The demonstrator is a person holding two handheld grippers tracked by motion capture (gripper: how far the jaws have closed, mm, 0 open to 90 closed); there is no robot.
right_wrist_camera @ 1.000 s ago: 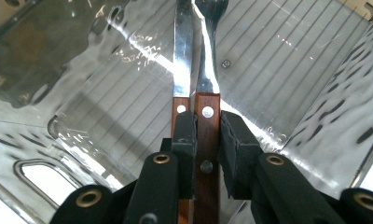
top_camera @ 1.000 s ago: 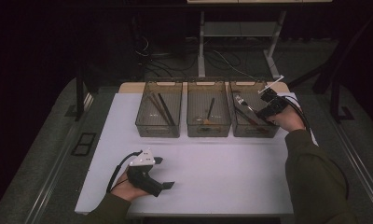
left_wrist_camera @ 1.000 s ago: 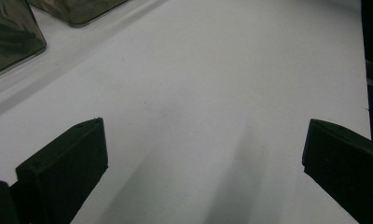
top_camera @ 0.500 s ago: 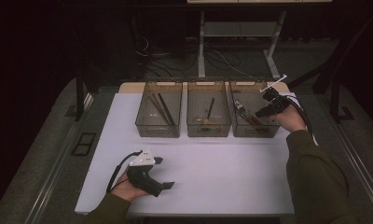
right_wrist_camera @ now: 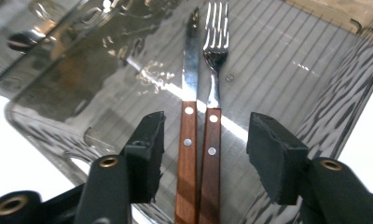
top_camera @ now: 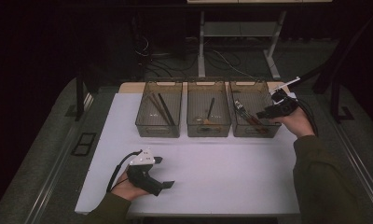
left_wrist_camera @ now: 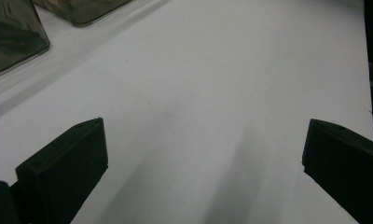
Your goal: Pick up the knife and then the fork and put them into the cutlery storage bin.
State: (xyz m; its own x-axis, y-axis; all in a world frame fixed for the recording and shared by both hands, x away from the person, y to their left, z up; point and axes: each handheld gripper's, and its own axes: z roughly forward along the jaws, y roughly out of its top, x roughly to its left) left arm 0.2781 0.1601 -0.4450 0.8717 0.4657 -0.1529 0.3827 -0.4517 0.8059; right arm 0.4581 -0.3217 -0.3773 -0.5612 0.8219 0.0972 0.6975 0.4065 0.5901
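Note:
Three smoky clear bins stand in a row at the back of the white table (top_camera: 222, 172). In the right bin (top_camera: 254, 129) a knife (right_wrist_camera: 188, 116) and a fork (right_wrist_camera: 213, 107) with wooden handles lie side by side. My right gripper (top_camera: 261, 115) (right_wrist_camera: 204, 144) hovers open over that bin, its jaws on either side of the two handles without touching them. The left bin (top_camera: 159, 114) holds dark sticks, and the middle bin (top_camera: 208, 114) holds a dark utensil. At the table's front left, my left gripper (top_camera: 165, 172) (left_wrist_camera: 203, 154) rests open on bare white surface.
Bin corners (left_wrist_camera: 17, 32) show at the top left of the left gripper view. Beyond the table stand a desk frame (top_camera: 201, 46) and loose cables on the dark floor. A person's sleeve (top_camera: 324, 186) lies over the table's right front.
My right gripper has drawn back toward the right edge of the right bin and risen slightly. The left gripper has stayed put.

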